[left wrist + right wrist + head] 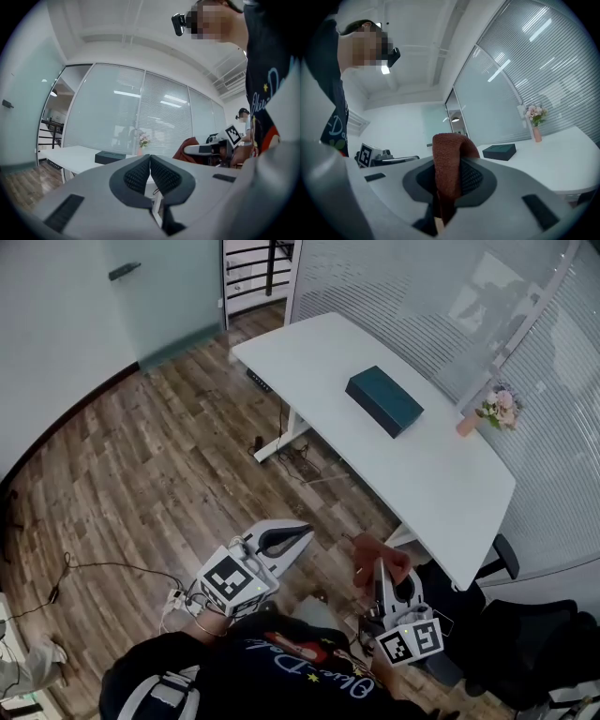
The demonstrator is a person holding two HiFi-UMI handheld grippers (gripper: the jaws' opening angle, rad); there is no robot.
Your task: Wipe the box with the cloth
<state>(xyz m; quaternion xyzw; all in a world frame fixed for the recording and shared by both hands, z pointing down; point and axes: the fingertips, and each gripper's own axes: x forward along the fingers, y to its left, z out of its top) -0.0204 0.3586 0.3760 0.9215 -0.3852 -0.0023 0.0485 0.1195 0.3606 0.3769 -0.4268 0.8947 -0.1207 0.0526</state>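
Right gripper view: fingers (477,180) pinch a folded rust-brown cloth (449,164); left fingers (136,176) pressed together.

a flower vase (466,425) stands on the white desk (441,474), wood floor (141,474) below.

Box (384,400): dark teal, rectangular, closed, lying flat near the middle of the white table (427,479). Cloth (448,154): rust-red, coarse weave, folded into a thick loop, pinched between the jaws of the right tongs (450,177), well apart from the box.
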